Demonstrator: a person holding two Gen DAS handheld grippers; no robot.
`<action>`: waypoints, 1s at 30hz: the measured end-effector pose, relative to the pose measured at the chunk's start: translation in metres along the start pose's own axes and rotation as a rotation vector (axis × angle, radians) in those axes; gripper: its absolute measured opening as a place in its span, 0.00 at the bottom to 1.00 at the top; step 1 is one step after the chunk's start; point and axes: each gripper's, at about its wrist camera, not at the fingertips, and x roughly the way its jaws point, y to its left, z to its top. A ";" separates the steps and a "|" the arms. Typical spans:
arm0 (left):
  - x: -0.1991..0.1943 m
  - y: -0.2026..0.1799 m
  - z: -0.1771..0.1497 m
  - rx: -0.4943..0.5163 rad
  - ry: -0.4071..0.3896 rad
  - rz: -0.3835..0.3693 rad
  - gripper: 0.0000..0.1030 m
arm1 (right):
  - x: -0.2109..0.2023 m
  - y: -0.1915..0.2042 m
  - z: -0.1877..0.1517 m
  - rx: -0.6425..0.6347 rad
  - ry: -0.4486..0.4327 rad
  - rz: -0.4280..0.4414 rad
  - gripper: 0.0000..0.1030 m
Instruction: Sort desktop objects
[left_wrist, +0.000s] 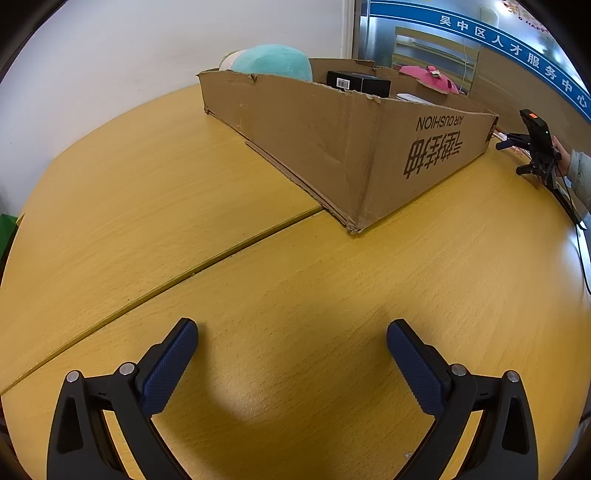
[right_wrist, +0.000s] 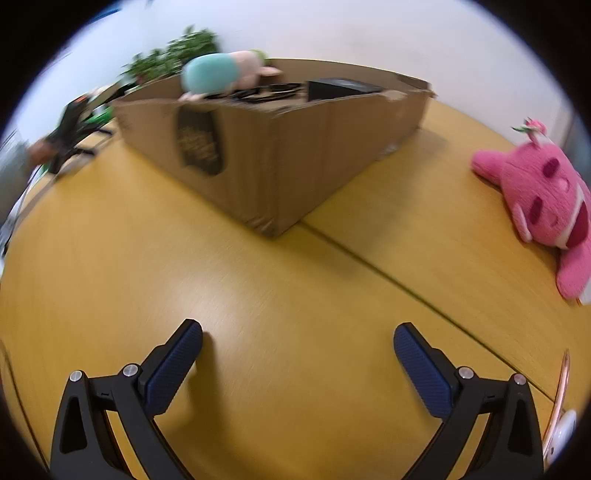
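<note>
Table (left_wrist: 155, 206) first: yellow wood-grain top, two slabs butted along a seam, mostly bare on the near side, which leaves both grippers room to work.

Cardboard box (left_wrist: 332, 147) sits mid-table across that seam, flaps torn off and top open, so it reads as the collection bin for the sort. It stands corner-on to both cameras, printing upside down in the left view.

Inside it already: teal plush (left_wrist: 275, 61) at the far end, poking above the rim, and a small black carton (left_wrist: 358, 83) with a barcode label beside it. Some dark flat item lies between them in the right view; too blurred to name.

Pink plush toy (right_wrist: 543, 199) is the obvious leftover. It lies on its back on the table to the right of the box, well apart from it, not in the bin. My guess is it's next.

Something pale and rounded at the lower right edge of the right view; can't identify.

Left gripper (left_wrist: 291, 336): jaws spread fully wide, nothing between the blue pads, tilted down over bare table in front of the box corner.

Right gripper (right_wrist: 297, 338): same, wide open and empty, angled down at bare table, pink toy off to its right. Right view is motion-blurred.

A hand and sleeve show behind that gripper at the left view's right edge.
</note>
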 end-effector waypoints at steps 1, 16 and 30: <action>0.000 0.000 0.001 0.000 0.000 0.000 1.00 | -0.001 0.000 -0.001 0.001 0.001 -0.001 1.00; -0.002 -0.002 0.001 -0.001 0.002 0.002 1.00 | 0.000 -0.008 -0.001 0.017 0.000 -0.011 1.00; -0.002 -0.001 0.001 -0.003 0.002 0.004 1.00 | 0.000 -0.007 0.000 0.016 -0.001 -0.012 1.00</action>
